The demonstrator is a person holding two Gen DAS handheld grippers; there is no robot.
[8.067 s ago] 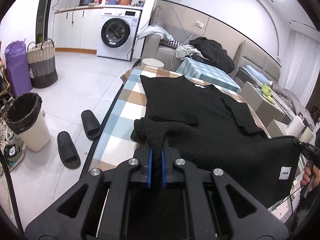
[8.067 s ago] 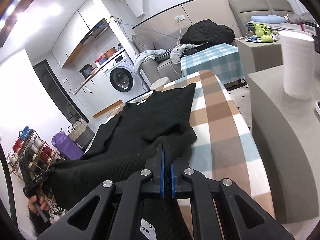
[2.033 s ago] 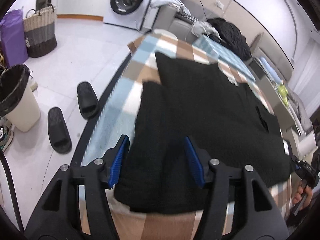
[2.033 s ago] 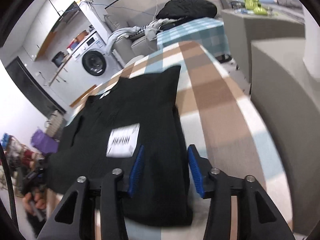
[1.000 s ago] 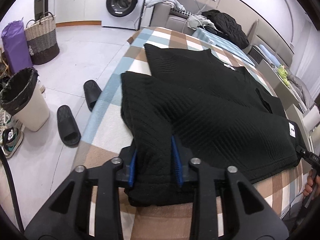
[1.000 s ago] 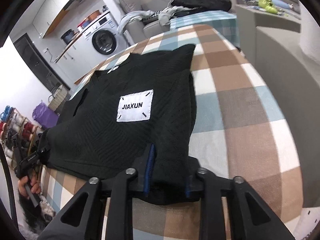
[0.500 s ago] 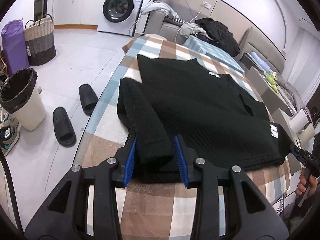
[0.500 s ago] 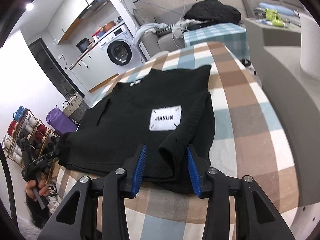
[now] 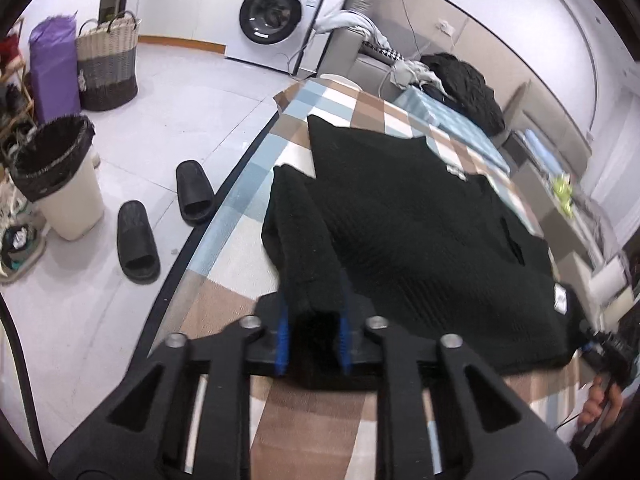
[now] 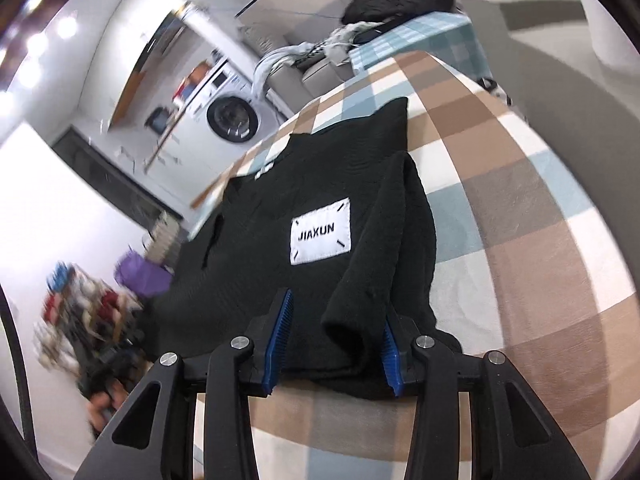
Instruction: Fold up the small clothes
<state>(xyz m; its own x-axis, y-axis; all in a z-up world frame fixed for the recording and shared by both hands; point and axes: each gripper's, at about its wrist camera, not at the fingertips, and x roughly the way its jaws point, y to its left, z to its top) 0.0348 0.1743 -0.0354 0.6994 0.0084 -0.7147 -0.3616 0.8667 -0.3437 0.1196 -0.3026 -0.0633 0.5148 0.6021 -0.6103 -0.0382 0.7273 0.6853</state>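
Observation:
A black knit sweater [image 9: 420, 216] lies folded on the checked table; its white JIAXUN patch [image 10: 321, 231] faces up in the right wrist view. My left gripper [image 9: 313, 328] has its blue pads tight against the end of the folded left sleeve [image 9: 304, 240], gripping it. My right gripper [image 10: 332, 334] stands wide open around the right sleeve's cuff [image 10: 356, 320], which lies slack between the pads near the right one. The other hand and gripper [image 9: 604, 360] show at the table's far corner.
The checked tablecloth [image 9: 320, 420] covers the table; its left edge [image 9: 192, 248] drops to the floor. Two black slippers [image 9: 138, 240], a lined bin [image 9: 60, 184], a wicker basket [image 9: 106, 64] and a washing machine [image 9: 276, 16] stand beyond. A grey cabinet [image 10: 592, 92] flanks the table's right.
Both grippers let go of the sweater after laying it folded, then came back to its near corners. The left has now closed in on the left sleeve end; the right has opened wider.

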